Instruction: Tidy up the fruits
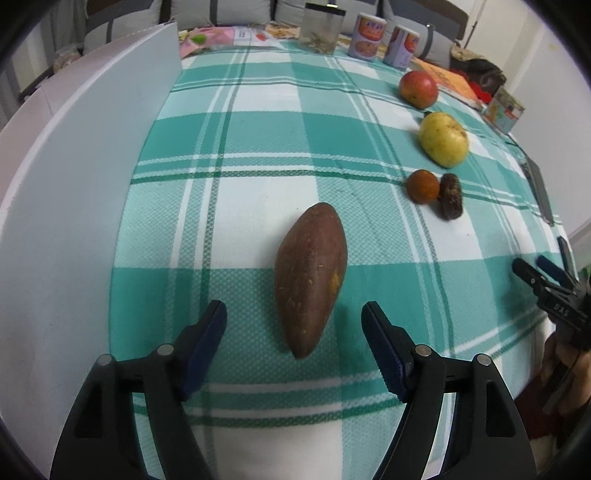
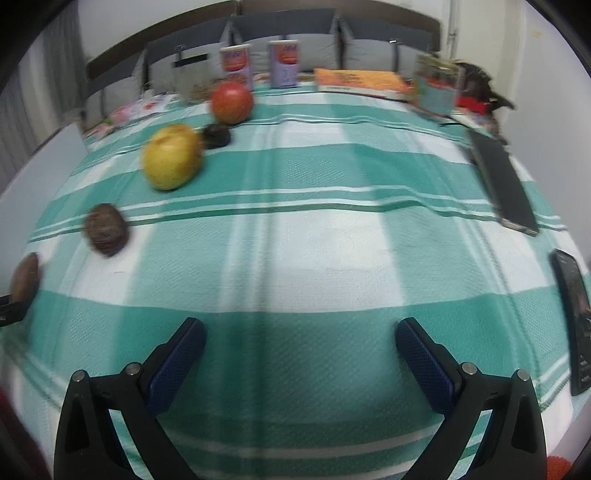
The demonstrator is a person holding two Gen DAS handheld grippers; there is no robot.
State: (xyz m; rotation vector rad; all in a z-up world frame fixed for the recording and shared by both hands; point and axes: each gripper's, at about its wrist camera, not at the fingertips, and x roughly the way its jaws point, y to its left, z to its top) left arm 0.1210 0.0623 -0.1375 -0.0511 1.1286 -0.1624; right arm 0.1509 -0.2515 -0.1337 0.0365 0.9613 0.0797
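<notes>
A brown sweet potato lies on the green checked tablecloth, its near tip between the fingers of my open left gripper. Farther right lie a small orange fruit, a dark brown fruit, a yellow apple and a red apple. My right gripper is open and empty over bare cloth; it also shows in the left wrist view. The right wrist view shows the red apple, the yellow apple, two dark fruits and the sweet potato at the left edge.
A white board stands along the table's left side. Two printed cans, a glass jar, an orange book and a small printed box line the back. A dark flat case and a remote lie at the right.
</notes>
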